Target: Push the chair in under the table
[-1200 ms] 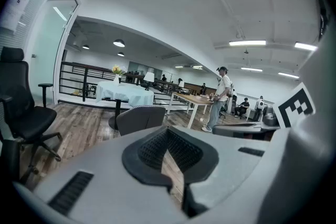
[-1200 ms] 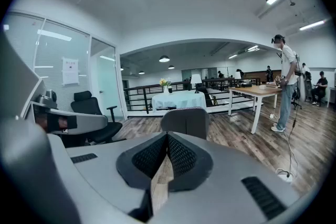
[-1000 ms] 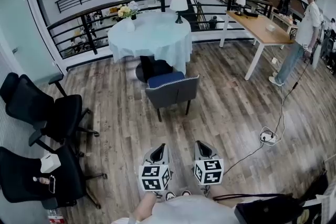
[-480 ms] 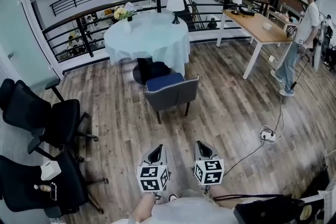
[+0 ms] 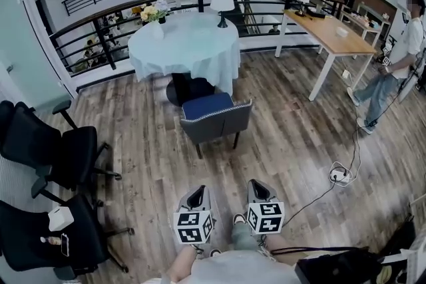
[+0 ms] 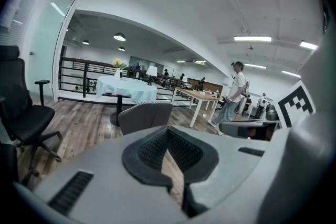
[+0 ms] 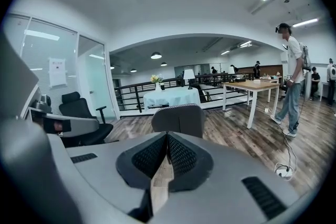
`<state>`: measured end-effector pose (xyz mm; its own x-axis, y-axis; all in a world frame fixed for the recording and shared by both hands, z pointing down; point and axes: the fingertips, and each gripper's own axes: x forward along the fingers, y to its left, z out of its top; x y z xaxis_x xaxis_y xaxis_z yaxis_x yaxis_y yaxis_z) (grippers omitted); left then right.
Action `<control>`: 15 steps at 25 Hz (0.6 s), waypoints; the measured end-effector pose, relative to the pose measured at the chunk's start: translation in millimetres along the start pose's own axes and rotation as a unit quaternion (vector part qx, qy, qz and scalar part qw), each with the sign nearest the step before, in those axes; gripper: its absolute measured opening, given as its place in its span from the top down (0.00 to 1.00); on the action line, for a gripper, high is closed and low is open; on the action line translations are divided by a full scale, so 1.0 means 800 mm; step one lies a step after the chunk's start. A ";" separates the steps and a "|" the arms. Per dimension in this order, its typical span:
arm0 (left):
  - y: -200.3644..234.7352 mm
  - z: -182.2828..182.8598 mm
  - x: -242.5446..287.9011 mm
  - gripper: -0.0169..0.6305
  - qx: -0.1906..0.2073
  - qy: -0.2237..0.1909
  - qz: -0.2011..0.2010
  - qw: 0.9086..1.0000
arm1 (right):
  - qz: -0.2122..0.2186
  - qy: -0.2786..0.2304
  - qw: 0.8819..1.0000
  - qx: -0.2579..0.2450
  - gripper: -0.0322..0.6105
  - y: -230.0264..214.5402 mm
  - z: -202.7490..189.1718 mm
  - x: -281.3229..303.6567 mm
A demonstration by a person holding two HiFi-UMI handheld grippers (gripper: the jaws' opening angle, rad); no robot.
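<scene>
The round table [image 5: 181, 38] is standing at twelve o'clock, its cloth [image 5: 214, 70] hanging low. The chair [image 5: 214, 118] is sitting just before it, back toward six o'clock. The left gripper [image 5: 198, 195] and right gripper [image 5: 257, 188] are hovering at six, jaws pressed together, empty. An off-centre push would be twisting the chair or snagging the cloth.

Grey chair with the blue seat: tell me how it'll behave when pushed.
The chair stands on thin legs, no wheels visible, so it probably scrapes over the plank floor rather than rolls. A push high on its back might tip it.
</scene>
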<state>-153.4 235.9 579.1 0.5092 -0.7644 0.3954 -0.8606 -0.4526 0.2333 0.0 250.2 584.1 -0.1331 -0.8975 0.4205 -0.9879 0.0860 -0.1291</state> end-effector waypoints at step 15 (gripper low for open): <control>-0.011 0.067 0.121 0.97 -0.010 -0.011 0.037 0.999 | 0.038 0.013 0.999 -0.008 0.92 -0.076 0.068 0.103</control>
<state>-96.7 141.1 567.7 0.4447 -0.8054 0.3919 -0.8953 -0.3863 0.2219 53.7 147.5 577.4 -0.2094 -0.8769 0.4327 -0.9761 0.1608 -0.1466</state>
